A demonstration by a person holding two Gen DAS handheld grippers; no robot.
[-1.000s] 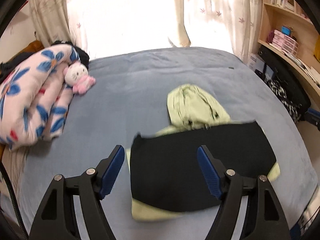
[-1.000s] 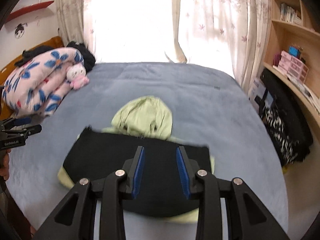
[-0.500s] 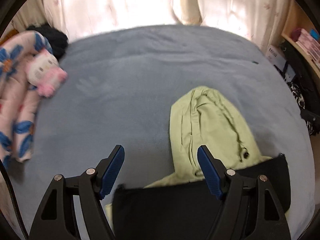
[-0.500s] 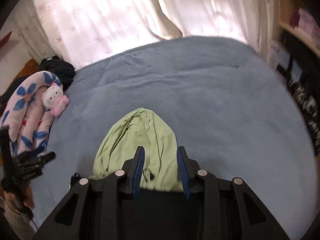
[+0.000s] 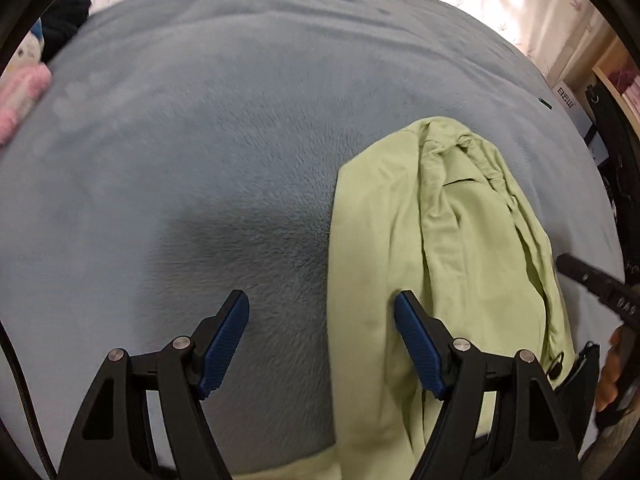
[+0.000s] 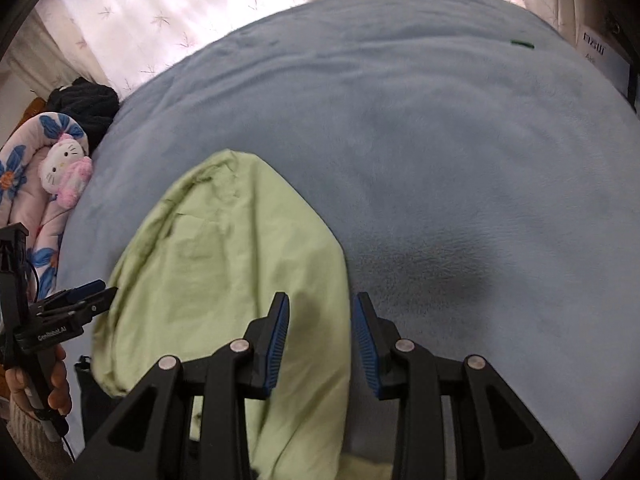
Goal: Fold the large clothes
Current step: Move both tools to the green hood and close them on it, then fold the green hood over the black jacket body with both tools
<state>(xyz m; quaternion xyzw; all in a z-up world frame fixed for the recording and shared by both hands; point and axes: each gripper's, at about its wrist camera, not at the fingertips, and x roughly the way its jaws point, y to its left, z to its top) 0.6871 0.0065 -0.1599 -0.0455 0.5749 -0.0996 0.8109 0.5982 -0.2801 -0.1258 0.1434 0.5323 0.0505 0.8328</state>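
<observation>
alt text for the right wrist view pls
Right gripper, jaws open and empty, points down at a light green hood lying on a blue-grey bed cover. The left gripper shows at the left edge.

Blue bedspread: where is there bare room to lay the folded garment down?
Bare bedspread lies right of the green hood, toward the curtains. The left edge is crowded: floral quilt, plush cat, dark clothes.

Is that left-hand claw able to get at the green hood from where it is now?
Probably yes. The left gripper stands open just above the light green hood, one finger over its edge, and nothing lies between them on the blue blanket.
</observation>
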